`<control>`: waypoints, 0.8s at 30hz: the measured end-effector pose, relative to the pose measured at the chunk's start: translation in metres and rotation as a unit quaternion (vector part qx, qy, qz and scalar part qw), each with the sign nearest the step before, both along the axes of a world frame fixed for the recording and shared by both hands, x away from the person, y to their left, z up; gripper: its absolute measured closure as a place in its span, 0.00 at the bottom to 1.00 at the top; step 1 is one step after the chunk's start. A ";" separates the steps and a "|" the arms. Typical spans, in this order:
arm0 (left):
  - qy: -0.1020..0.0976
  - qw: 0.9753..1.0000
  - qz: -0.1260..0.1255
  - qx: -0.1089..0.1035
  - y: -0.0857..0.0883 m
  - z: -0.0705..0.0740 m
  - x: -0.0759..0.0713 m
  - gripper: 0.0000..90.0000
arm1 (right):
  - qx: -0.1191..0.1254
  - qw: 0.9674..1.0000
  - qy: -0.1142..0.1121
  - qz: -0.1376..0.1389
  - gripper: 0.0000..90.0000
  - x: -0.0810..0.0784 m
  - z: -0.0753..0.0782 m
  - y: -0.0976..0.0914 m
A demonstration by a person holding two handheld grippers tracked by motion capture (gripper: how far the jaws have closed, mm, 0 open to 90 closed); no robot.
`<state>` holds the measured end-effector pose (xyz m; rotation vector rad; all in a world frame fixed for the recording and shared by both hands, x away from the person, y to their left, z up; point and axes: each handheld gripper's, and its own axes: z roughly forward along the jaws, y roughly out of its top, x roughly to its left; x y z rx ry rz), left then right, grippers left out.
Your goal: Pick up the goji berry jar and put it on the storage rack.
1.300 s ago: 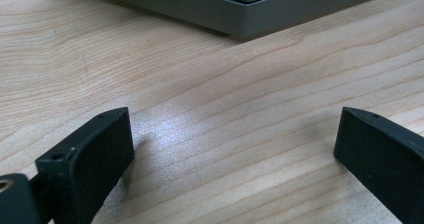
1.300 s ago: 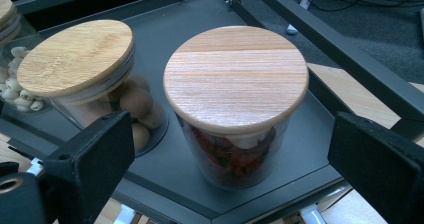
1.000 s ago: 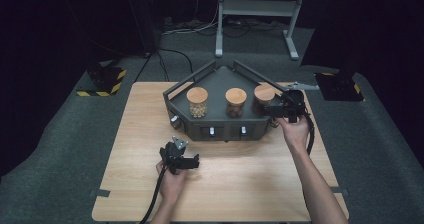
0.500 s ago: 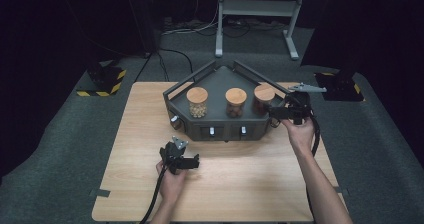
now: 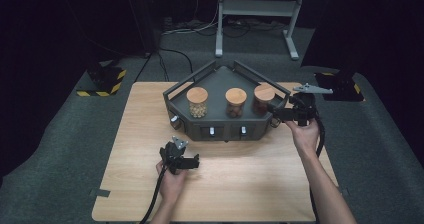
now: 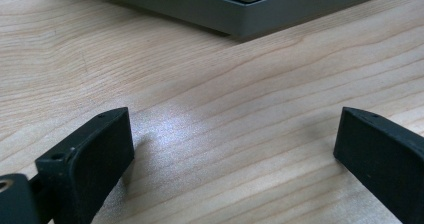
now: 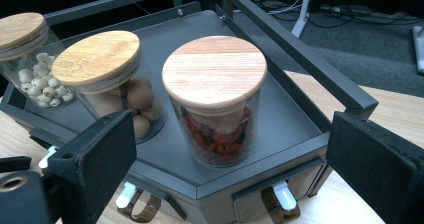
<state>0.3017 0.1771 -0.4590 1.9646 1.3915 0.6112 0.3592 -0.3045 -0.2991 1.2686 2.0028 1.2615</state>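
Observation:
A dark grey tray stands at the back middle of the wooden table, carrying three glass jars with wooden lids. One jar holds pale balls, the middle one brown balls, the right one red pieces. My right gripper is at the tray's right front corner, pointing at the red jar, open with nothing between its jaws. My left gripper rests low over bare table in front of the tray, jaws wide open and facing the tray's base.
Two small drawers with white pulls sit in the tray's front face. On the dark floor lie yellow-and-black striped bases at left and right, and a metal stand is behind. Cables trail from both grippers.
My right gripper has shifted a little to the right and nearer, away from the tray's corner. The left gripper has stayed put.

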 end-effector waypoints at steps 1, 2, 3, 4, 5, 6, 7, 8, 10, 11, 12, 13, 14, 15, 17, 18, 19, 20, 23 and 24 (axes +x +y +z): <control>0.000 1.000 0.000 0.000 0.000 0.000 0.000 0.03 | 0.003 1.000 -0.001 -0.001 0.06 -0.001 -0.001 -0.001; 0.000 1.000 0.000 0.000 0.000 0.000 0.000 0.03 | 0.004 1.000 -0.001 -0.002 0.06 -0.001 -0.002 -0.002; 0.000 1.000 0.000 0.000 0.000 0.000 0.000 0.03 | 0.005 1.000 -0.002 -0.003 0.06 -0.002 -0.002 -0.002; 0.000 1.000 0.000 0.000 0.000 0.000 0.000 0.03 | 0.005 1.000 -0.003 -0.004 0.06 -0.003 -0.003 -0.003; 0.000 1.000 0.000 0.000 0.000 0.000 0.000 0.03 | 0.005 1.000 -0.005 -0.004 0.06 -0.004 -0.003 -0.004; 0.000 1.000 0.000 0.000 0.000 0.000 0.000 0.03 | 0.005 1.000 -0.005 -0.005 0.06 -0.004 -0.003 -0.004; 0.000 1.000 0.000 0.000 0.000 0.000 0.000 0.03 | 0.006 1.000 -0.005 -0.005 0.06 -0.005 -0.003 -0.005; 0.000 1.000 0.000 0.000 0.000 0.000 0.000 0.03 | 0.005 1.000 -0.006 -0.005 0.06 -0.005 -0.004 -0.006; 0.000 1.000 0.000 0.000 0.000 0.000 0.000 0.03 | 0.006 1.000 -0.008 -0.006 0.06 -0.007 -0.004 -0.008; 0.000 1.000 0.000 0.000 0.000 0.000 0.000 0.03 | 0.008 1.000 -0.007 -0.007 0.06 -0.008 -0.005 -0.009; 0.000 1.000 0.000 0.000 0.000 0.000 0.000 0.03 | 0.008 1.000 -0.008 -0.007 0.06 -0.008 -0.005 -0.010; 0.000 1.000 0.000 0.000 0.000 0.000 0.000 0.03 | 0.010 1.000 -0.006 -0.008 0.06 -0.009 -0.006 -0.011; 0.000 1.000 0.000 0.000 0.000 0.000 0.000 0.03 | 0.010 1.000 -0.008 -0.008 0.06 -0.009 -0.007 -0.012; 0.000 1.000 0.000 0.000 0.000 0.000 0.000 0.03 | 0.011 1.000 -0.008 -0.009 0.06 -0.010 -0.007 -0.013; 0.000 1.000 0.000 0.000 0.000 0.000 0.000 0.03 | 0.015 1.000 -0.008 -0.012 0.06 -0.011 -0.009 -0.015; 0.000 1.000 0.000 0.000 0.000 0.000 0.000 0.03 | 0.017 1.000 -0.010 -0.013 0.06 -0.012 -0.010 -0.016; 0.000 1.000 0.000 0.000 0.000 0.000 0.000 0.03 | 0.018 1.000 -0.010 -0.014 0.06 -0.012 -0.010 -0.016; 0.000 1.000 0.000 0.000 0.000 0.000 0.000 0.03 | 0.015 1.000 -0.012 -0.016 0.06 -0.013 -0.011 -0.016; 0.000 1.000 0.000 0.000 0.000 0.000 0.000 0.03 | 0.017 1.000 -0.012 -0.018 0.06 -0.014 -0.013 -0.018; 0.000 1.000 0.000 0.000 0.000 0.000 0.000 0.03 | 0.018 1.000 -0.012 -0.019 0.06 -0.014 -0.014 -0.018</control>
